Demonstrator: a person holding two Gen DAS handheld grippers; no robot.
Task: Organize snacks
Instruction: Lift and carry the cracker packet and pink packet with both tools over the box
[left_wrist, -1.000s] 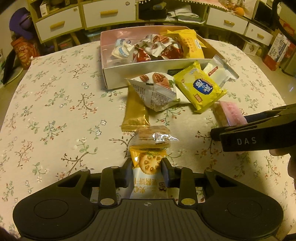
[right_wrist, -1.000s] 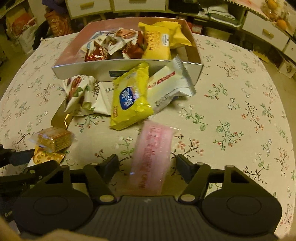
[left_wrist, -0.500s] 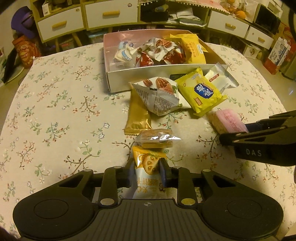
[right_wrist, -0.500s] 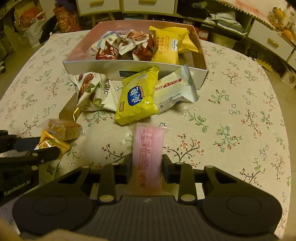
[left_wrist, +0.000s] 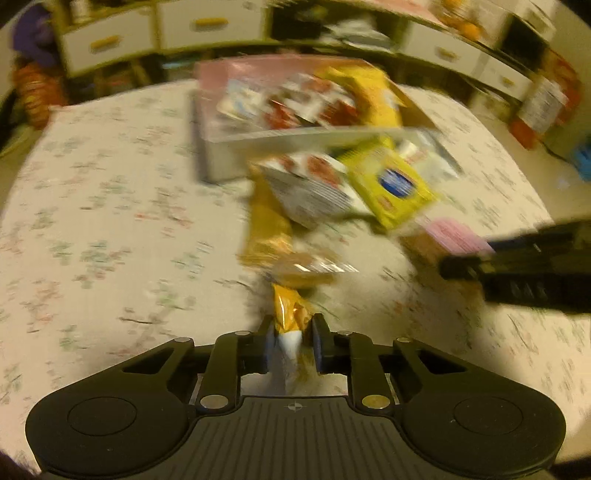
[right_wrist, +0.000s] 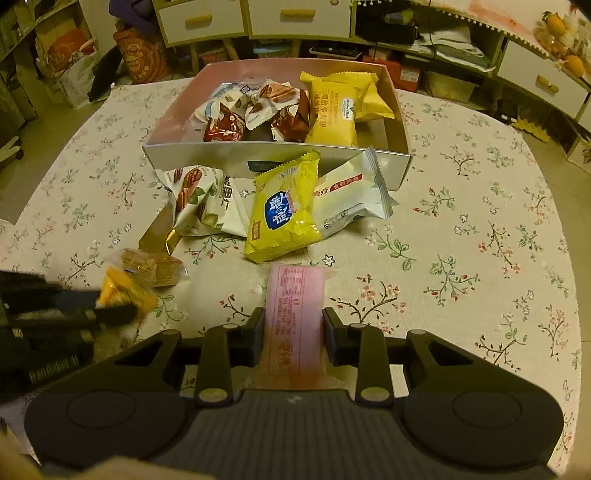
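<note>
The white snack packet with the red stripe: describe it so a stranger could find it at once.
Start at the open pink-lined cardboard box on the floral tablecloth. Leaning on its front wall, toward the right end, lies the flat white plastic snack packet with a red stripe. It is partly tucked under the yellow packet with a blue oval label, and is the only plain white one there.

Both claws closed: left claw (left_wrist: 290, 334) pinching the cracker packet (left_wrist: 290, 314), right claw (right_wrist: 293, 332) the pink packet (right_wrist: 295, 314).

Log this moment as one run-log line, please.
left gripper: shut on orange cracker packet | right gripper: shut on pink packet | box: part-filled
</note>
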